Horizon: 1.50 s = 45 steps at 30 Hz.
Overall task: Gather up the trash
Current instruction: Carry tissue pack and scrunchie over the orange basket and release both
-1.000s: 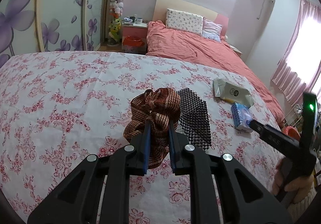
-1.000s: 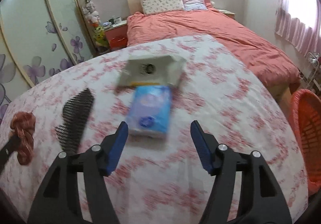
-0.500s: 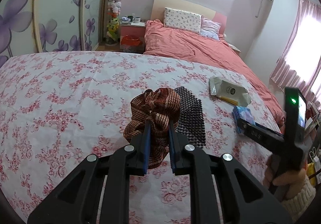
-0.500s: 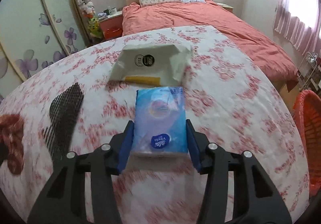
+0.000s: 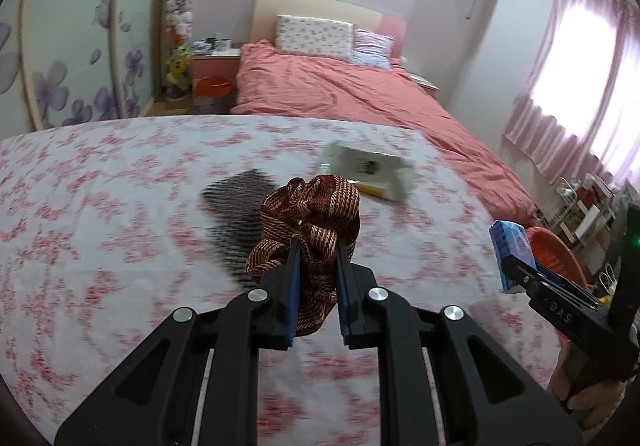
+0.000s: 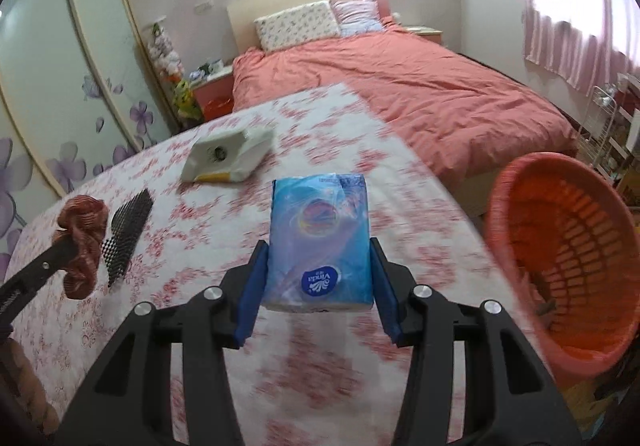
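Observation:
My left gripper [image 5: 317, 254] is shut on a brown woven cloth bundle [image 5: 310, 214] and holds it above the floral bedspread [image 5: 100, 206]. My right gripper [image 6: 318, 258] is shut on a blue tissue pack [image 6: 320, 238], lifted off the bedspread; the pack also shows in the left wrist view [image 5: 512, 254]. An orange basket [image 6: 560, 246] stands off the bed's right edge, close to the right gripper. A white pouch [image 6: 226, 160] and a black mesh piece [image 6: 128, 230] lie on the bedspread.
A second bed with a salmon cover [image 6: 400, 86] and pillows stands behind. A sliding wardrobe with purple flowers [image 6: 60, 86] lines the left wall. A pink nightstand [image 5: 212, 66] and a wire rack [image 6: 604, 118] stand by the walls.
My right gripper closed on the blue tissue pack, lifted it and swung right toward the orange basket. My left gripper moved right with the cloth bundle, past the black mesh.

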Each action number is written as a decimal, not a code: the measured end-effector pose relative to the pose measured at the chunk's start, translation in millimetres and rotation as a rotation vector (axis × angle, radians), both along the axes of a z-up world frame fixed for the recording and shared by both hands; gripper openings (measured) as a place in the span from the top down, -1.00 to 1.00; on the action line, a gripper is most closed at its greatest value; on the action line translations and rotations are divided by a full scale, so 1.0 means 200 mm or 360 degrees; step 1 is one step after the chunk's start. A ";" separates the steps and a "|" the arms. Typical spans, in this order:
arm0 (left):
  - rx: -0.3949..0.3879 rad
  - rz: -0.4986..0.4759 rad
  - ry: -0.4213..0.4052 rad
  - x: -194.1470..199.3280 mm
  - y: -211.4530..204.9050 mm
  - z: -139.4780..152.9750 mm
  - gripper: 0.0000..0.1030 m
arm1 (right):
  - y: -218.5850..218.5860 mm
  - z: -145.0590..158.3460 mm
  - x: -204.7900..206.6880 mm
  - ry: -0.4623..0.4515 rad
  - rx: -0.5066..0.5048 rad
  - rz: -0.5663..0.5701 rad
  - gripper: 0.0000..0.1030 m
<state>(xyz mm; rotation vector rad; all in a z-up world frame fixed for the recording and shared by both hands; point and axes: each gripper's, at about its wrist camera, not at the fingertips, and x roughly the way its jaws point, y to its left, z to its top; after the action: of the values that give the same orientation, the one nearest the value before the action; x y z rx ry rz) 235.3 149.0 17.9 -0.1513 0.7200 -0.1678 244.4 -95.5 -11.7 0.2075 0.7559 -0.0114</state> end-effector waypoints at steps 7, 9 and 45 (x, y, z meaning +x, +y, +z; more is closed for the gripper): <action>-0.0020 -0.0170 -0.0038 -0.02 -0.31 0.05 0.69 | -0.27 0.10 -0.14 -0.0098 0.0018 -0.0129 0.06; -0.0027 -0.0219 -0.0047 -0.02 -0.39 0.06 0.69 | -0.36 0.12 -0.19 -0.0128 0.0013 -0.0170 0.06; 0.0021 -0.0891 0.0155 -0.02 -1.68 -0.19 0.11 | -1.44 -0.03 -0.38 -0.0224 0.0262 -0.0564 -0.14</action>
<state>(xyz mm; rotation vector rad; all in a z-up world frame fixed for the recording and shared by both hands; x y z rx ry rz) 231.1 -186.6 -19.3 0.0593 0.8480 -0.6932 168.6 -384.1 -17.0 0.4921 0.5721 -0.2690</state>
